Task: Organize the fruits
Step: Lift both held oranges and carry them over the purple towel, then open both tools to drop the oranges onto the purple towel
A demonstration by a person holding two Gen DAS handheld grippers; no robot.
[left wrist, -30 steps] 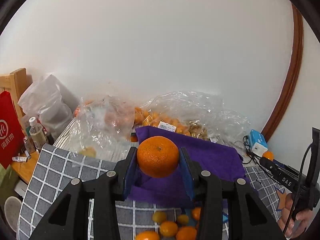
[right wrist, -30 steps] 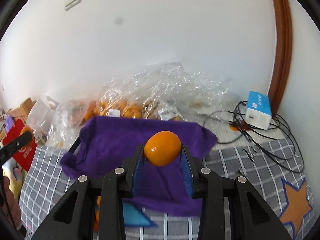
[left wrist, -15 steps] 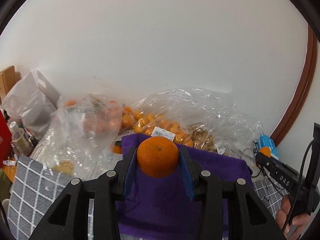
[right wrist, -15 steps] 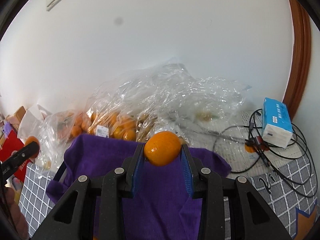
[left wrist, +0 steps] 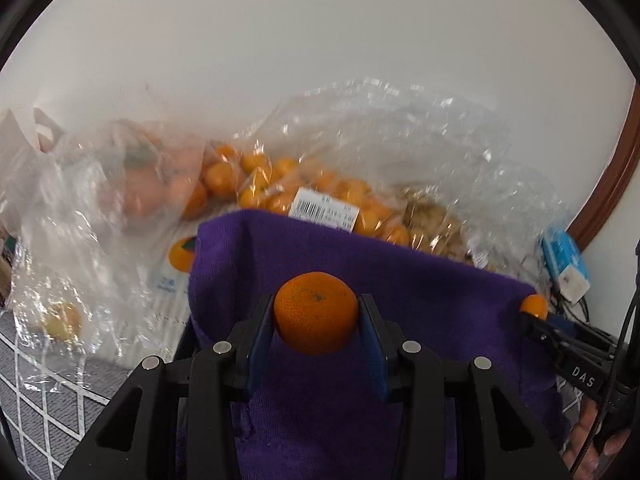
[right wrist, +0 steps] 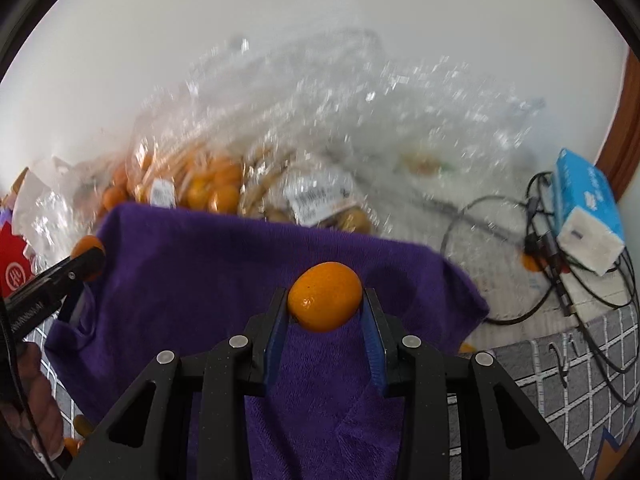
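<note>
Left wrist: mandarin pinched between claw pads.

Two grippers are in play: the left gripper and the right gripper. Each carries one fruit, so two fruits are held: one round orange and one smaller oval orange. One purple cloth lies below them. Behind it sit at least three clear plastic bags of fruit, the pieces inside too many and too blurred to count; two white barcode labels show on them in the right view. One blue and white box rests among several dark cables, count unclear.
</note>
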